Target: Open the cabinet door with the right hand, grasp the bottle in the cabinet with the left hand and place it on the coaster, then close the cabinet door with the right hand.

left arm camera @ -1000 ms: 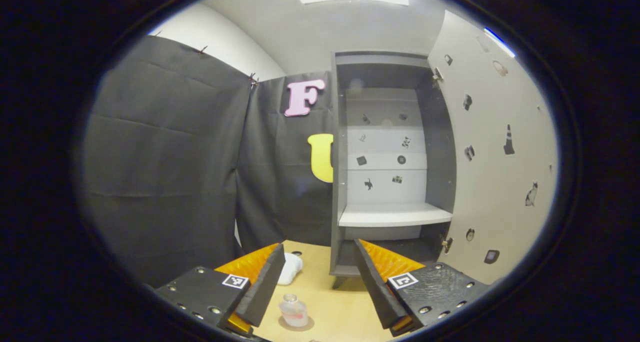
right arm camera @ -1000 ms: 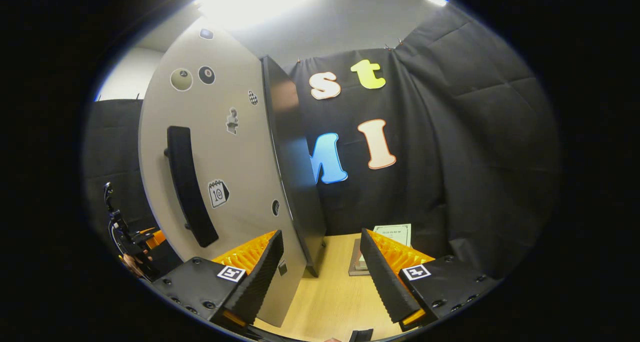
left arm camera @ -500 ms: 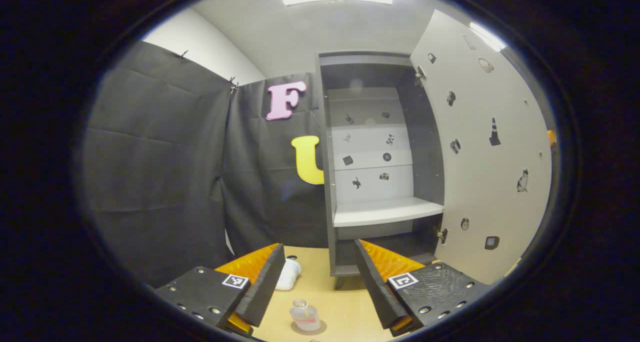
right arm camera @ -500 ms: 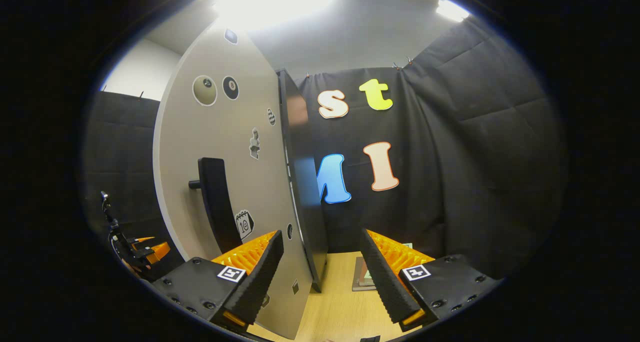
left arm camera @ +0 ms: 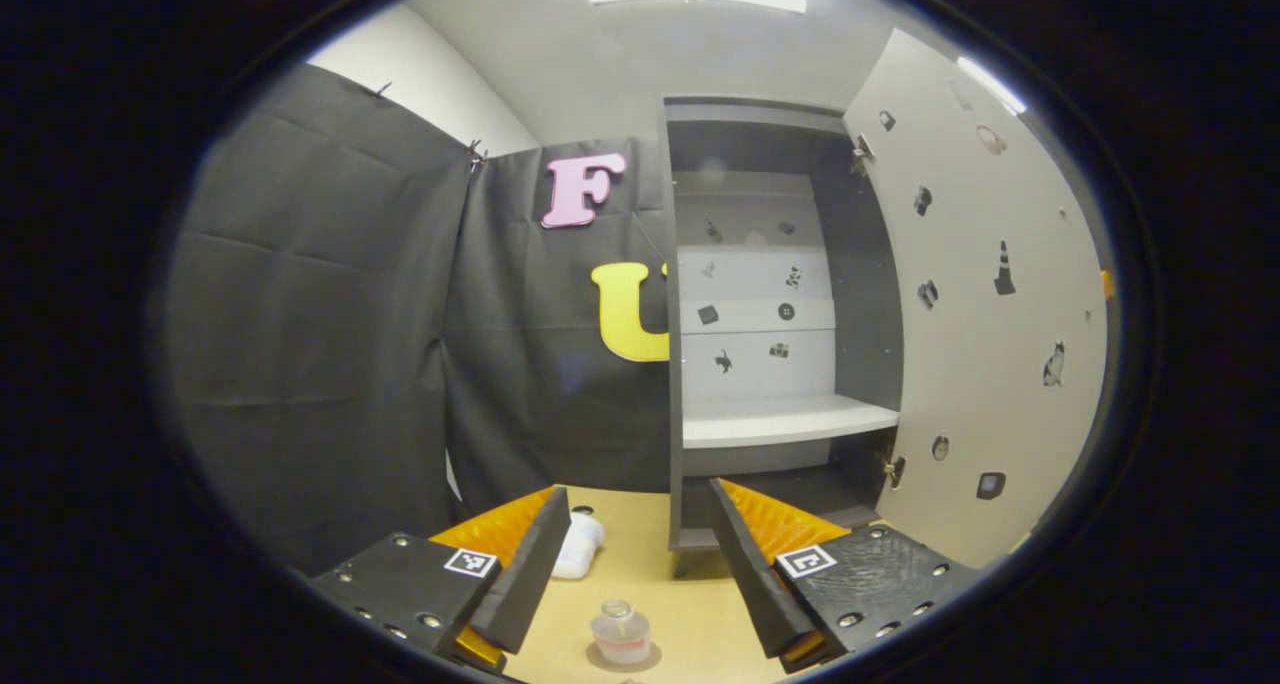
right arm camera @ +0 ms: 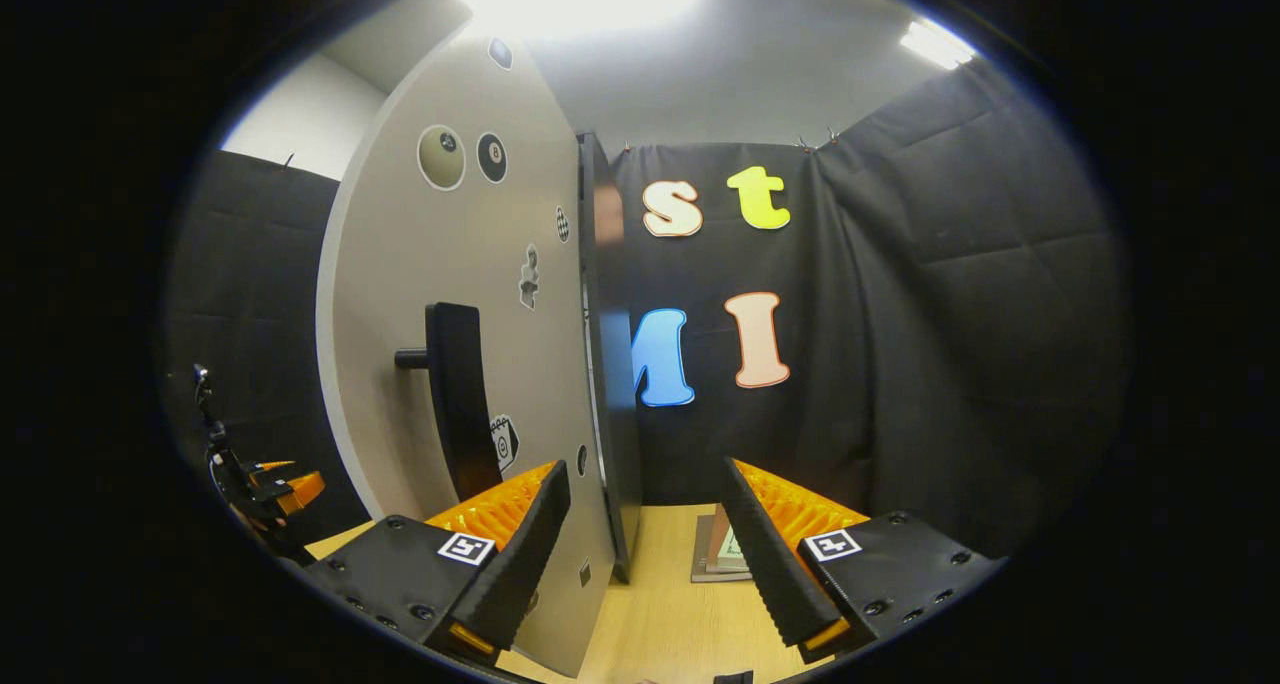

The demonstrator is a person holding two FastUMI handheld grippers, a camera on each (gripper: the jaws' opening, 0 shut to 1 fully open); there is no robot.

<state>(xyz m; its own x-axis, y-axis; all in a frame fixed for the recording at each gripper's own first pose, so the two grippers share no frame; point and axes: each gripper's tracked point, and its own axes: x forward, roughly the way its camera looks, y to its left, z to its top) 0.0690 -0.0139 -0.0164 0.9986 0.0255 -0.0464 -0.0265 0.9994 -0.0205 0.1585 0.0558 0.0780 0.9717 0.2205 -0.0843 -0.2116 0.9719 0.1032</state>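
Grey cabinet [left arm camera: 690,264] open, white shelf [left arm camera: 785,422] bare; bottle [left arm camera: 620,632] on coaster [left arm camera: 650,656]; both hand-held grippers [left arm camera: 632,564] [right arm camera: 640,554] agape.

One cabinet [left arm camera: 690,364] stands on one table [left arm camera: 660,574], with one door [left arm camera: 985,314], one handle [right arm camera: 455,394] and one white shelf [left arm camera: 785,422] inside. On the table are one bottle [left arm camera: 621,632], one coaster [left arm camera: 650,657] under it, one white lump [left arm camera: 580,549] and, in the right gripper view, one small stack of books [right arm camera: 718,556]. There are two grippers, the left gripper [left arm camera: 635,564] and the right gripper [right arm camera: 640,554], each with two fingers.
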